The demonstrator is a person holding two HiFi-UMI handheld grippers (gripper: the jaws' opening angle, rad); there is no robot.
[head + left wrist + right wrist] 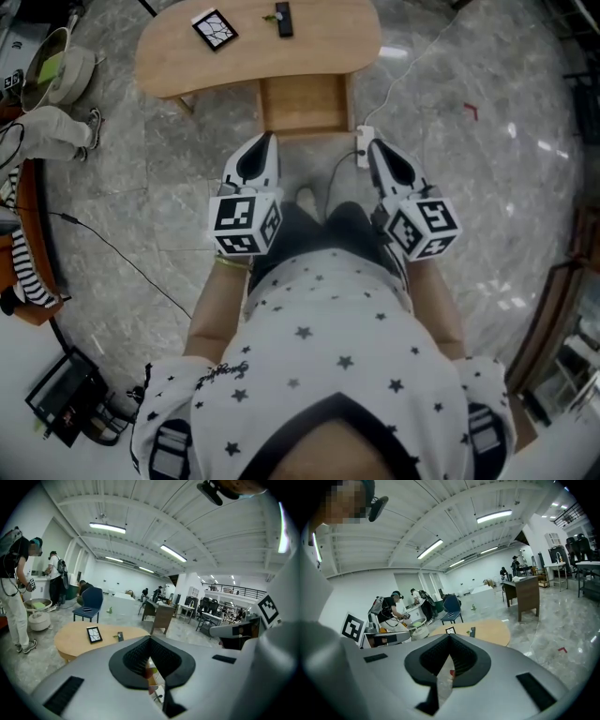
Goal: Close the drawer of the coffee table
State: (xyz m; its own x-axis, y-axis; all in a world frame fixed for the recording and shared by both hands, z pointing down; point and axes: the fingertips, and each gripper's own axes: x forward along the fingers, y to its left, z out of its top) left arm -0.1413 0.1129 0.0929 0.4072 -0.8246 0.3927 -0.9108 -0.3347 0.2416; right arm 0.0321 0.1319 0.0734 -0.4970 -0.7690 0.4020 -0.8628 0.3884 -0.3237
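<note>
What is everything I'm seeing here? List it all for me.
Table: one, light wood, on the grey floor ahead.
Drawer: one, wood, pulled out towards the person.
Card: one, black and white, on the table.
Bar: one, black, on the table beside the card.
Power strip: one, white, on the floor right of the drawer.
Chair: one, blue, beyond the table.
Bystander: one, left of the table.
Left gripper, right gripper: grey, shut, empty, short of the drawer.
</note>
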